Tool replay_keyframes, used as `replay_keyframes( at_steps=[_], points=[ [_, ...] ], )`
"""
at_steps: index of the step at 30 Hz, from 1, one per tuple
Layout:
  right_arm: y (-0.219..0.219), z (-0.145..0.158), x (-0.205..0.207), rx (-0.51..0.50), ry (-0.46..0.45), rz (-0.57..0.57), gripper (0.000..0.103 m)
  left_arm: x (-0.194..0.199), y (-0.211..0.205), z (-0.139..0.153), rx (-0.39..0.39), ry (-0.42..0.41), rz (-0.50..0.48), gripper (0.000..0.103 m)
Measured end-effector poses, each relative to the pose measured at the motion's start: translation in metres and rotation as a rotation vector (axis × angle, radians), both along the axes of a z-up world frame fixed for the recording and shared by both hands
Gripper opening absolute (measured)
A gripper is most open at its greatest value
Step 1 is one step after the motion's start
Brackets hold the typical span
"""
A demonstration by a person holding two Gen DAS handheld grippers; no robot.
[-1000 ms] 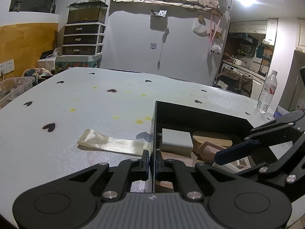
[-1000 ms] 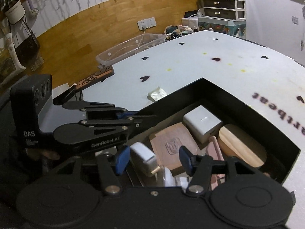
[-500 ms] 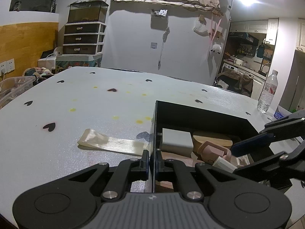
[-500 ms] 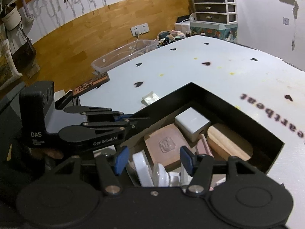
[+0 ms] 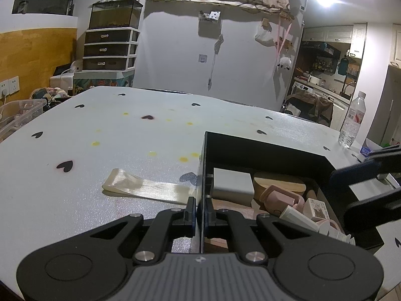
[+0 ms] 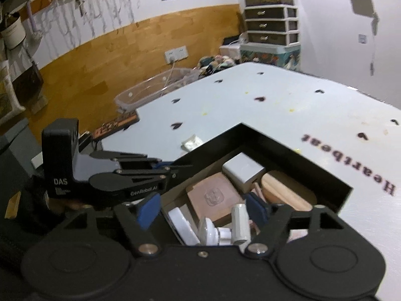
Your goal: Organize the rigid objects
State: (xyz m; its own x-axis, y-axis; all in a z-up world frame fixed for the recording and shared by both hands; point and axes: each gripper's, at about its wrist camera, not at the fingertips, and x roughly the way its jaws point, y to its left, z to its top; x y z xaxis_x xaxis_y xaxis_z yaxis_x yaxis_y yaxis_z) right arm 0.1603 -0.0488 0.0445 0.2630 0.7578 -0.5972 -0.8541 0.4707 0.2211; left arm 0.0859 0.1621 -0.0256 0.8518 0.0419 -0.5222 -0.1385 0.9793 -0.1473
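Claws work at a black box (image 5: 263,148) on the white tabletop (image 5: 100,150). Left claw (image 5: 199,210) is squeezed tight on the box's wall. Right claw (image 6: 203,207) is spread wide with nothing in it, over the box. Inside sit a white block (image 6: 243,170), a brown square (image 6: 213,198), a wooden oval (image 6: 285,188) at 3 o'clock, and small white bits (image 6: 220,228) at 6.

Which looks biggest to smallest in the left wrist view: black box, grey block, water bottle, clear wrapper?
1. black box
2. clear wrapper
3. grey block and water bottle: alike; the bottle stands farther off, so unranked.
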Motion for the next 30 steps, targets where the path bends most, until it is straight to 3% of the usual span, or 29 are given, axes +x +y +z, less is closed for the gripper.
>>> replay_keyframes(
  at_steps=[4, 7, 21, 22, 24, 26, 28, 30],
  points=[
    [-0.011, 0.007, -0.006, 0.012, -0.043, -0.071, 0.097, 0.001, 0.0, -0.002, -0.002, 0.003, -0.001, 0.007],
    [-0.02, 0.01, -0.01, 0.018, -0.062, -0.149, 0.101, 0.002, 0.0, -0.002, -0.002, 0.004, -0.002, 0.007],
    [-0.064, 0.011, -0.04, 0.088, -0.118, -0.443, 0.103, 0.002, 0.003, 0.003, -0.013, 0.015, -0.011, 0.01],
    [-0.065, 0.01, -0.043, 0.087, -0.132, -0.463, 0.103, 0.001, 0.002, 0.006, -0.009, 0.011, -0.008, 0.015],
    [-0.067, 0.007, -0.049, 0.087, -0.156, -0.495, 0.103, -0.003, 0.002, 0.013, -0.011, -0.005, -0.004, 0.045],
    [-0.07, 0.005, -0.055, 0.097, -0.17, -0.524, 0.103, -0.011, 0.001, 0.023, -0.016, -0.031, -0.008, 0.059],
    [-0.072, 0.003, -0.06, 0.105, -0.179, -0.549, 0.103, -0.019, -0.002, 0.033, -0.005, -0.055, -0.012, 0.066],
    [-0.075, 0.001, -0.065, 0.115, -0.181, -0.565, 0.103, -0.028, -0.005, 0.043, 0.002, -0.077, -0.015, 0.081]
  ],
)
